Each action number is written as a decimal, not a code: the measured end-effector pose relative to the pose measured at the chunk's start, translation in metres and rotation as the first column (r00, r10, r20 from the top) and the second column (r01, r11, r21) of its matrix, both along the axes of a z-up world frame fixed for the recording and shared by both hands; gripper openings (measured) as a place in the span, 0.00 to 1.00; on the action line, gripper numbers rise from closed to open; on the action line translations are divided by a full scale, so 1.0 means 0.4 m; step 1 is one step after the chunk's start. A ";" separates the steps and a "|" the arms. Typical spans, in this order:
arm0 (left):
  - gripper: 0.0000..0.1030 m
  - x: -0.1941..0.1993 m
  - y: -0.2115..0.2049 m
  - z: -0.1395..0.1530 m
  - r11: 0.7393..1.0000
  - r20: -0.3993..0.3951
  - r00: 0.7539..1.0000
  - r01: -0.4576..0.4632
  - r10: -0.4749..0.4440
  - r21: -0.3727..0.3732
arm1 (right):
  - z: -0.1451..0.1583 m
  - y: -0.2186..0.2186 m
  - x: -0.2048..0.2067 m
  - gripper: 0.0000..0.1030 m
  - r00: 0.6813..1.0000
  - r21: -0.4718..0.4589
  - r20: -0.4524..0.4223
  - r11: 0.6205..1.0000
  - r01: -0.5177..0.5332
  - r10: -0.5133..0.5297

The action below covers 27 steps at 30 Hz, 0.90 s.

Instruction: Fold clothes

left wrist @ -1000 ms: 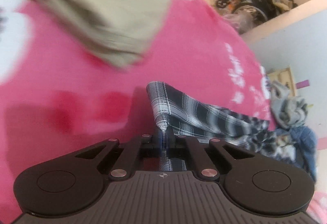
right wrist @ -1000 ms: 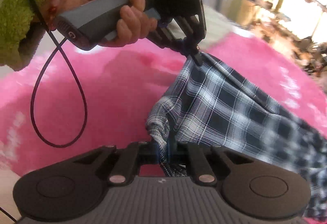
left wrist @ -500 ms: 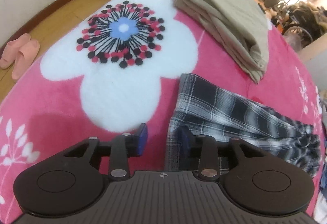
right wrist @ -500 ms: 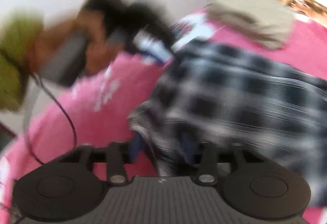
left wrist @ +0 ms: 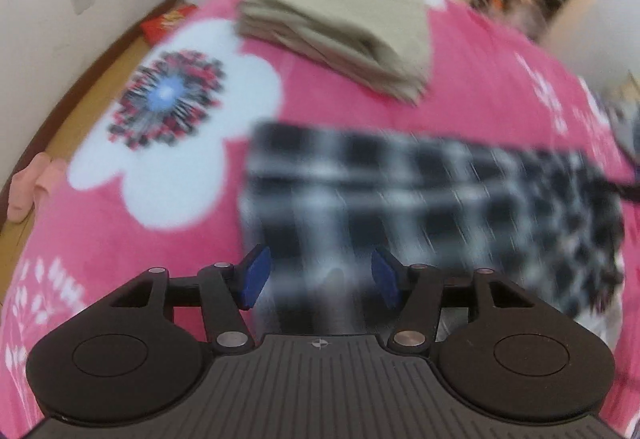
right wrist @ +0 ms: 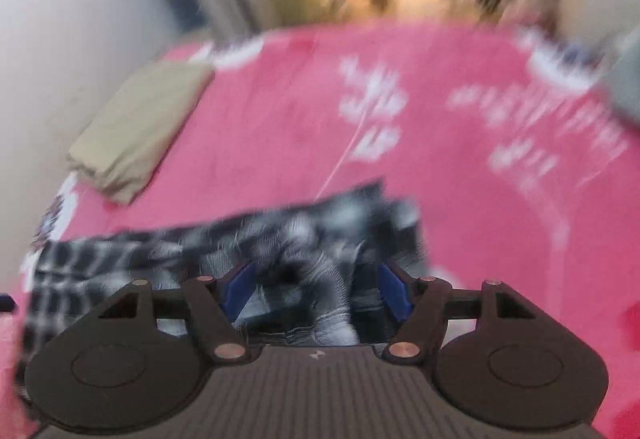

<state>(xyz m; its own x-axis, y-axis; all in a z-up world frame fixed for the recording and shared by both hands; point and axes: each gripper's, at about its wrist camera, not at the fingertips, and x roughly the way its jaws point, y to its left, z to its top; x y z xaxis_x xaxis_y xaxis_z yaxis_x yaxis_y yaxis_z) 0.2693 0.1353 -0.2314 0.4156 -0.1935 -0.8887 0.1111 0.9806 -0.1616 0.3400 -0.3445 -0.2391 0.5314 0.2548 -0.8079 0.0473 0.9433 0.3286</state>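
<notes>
Fingers of the left gripper [left wrist: 320, 285] are standing wide apart, with the blue pads [left wrist: 254, 277] on either side of a gap and nothing pinched between them. Just past them the plaid shirt [left wrist: 420, 195] is lying on the pink blanket [left wrist: 480, 79], its near left end showing in that gap; motion blur is hiding whether the pads are touching the cloth. The shirt is stretching away to the right as a long band in black, white and grey checks. To its left a big white flower print [left wrist: 176, 127] with a dark, blue-centred middle is showing on the blanket. Farther off, beyond the shirt and apart from it, a folded tan cloth [left wrist: 344, 19] is sitting in a neat stack. At the far left, off the blanket's edge, pink slippers [left wrist: 30, 183] and a red box [left wrist: 166, 23] are resting on the wooden floor by the wall.

The right gripper [right wrist: 314, 293] is also spread wide, gripping nothing. The crumpled right end of the plaid shirt [right wrist: 280, 247] is bunching up directly in front of and between its fingers, blurred. From this side the shirt is running off to the left, and the tan cloth [right wrist: 140, 127] is lying far left near the wall. White leaf patterns [right wrist: 372, 115] are scattered over the pink blanket [right wrist: 460, 199] beyond.
</notes>
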 end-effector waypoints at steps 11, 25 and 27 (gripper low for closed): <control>0.54 -0.054 -0.083 -0.036 0.999 -0.026 0.999 0.047 -0.047 0.015 | -0.030 -0.048 -0.165 0.13 0.969 0.151 0.035 0.960 0.236 -0.244; 0.54 -0.086 -0.002 -0.022 0.998 0.011 0.999 -0.052 0.052 0.019 | 0.134 -0.025 -0.134 0.69 0.984 -0.154 0.126 0.977 0.148 -0.129; 0.54 -0.091 0.018 -0.036 0.995 -0.013 0.995 -0.099 0.099 0.007 | 0.187 0.034 -0.131 0.69 0.983 -0.144 0.177 0.987 0.074 -0.048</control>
